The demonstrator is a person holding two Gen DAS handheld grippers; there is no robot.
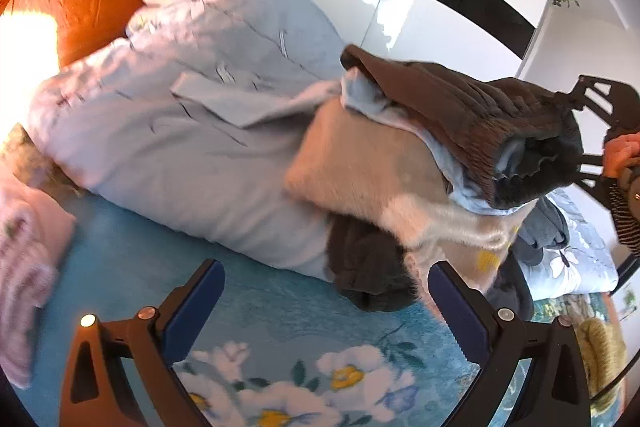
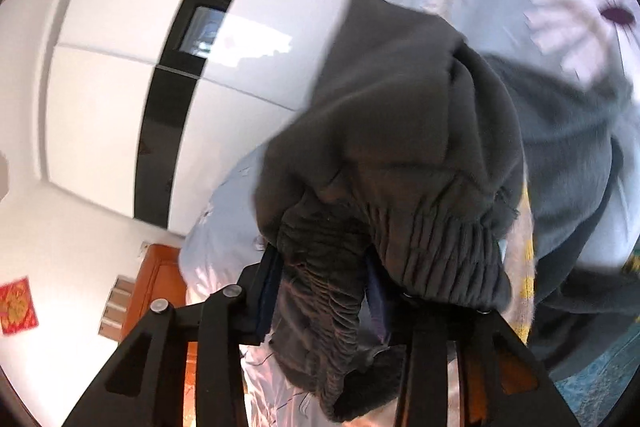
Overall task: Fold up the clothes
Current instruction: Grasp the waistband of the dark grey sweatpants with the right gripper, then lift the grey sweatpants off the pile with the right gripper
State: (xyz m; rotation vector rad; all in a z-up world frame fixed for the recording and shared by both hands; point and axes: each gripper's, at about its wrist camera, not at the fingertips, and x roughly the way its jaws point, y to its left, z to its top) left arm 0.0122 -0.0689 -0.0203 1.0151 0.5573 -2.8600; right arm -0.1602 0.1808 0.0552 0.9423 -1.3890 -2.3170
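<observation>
The right gripper (image 2: 320, 291) is clamped on the gathered elastic waistband of a dark brown-grey garment, apparently sweatpants (image 2: 400, 147), and holds that end raised above the bed; seen from the left wrist camera, the same sweatpants (image 1: 472, 115) hang at the right of the scene, with their long axis running from the pinched waistband at the far right down and leftward across a heap of other clothes. That heap, a beige fuzzy garment (image 1: 360, 163), a pale blue piece (image 1: 368, 95) and another dark item (image 1: 368, 275), lies against the grey-blue duvet (image 1: 180, 107) on the teal floral blanket (image 1: 260, 327). The left gripper (image 1: 326, 307) hovers low over the blanket with its jaws wide apart and nothing between them; the heap sits just ahead and to its right, while the free legs of the sweatpants lie farther off, up and rightward. My judgement is that the coming move depends on the left gripper reaching right and away to catch the hanging far end, so the garment can be stretched along its length before folding. A folded pink knit (image 1: 24, 267) rests at the near left.
</observation>
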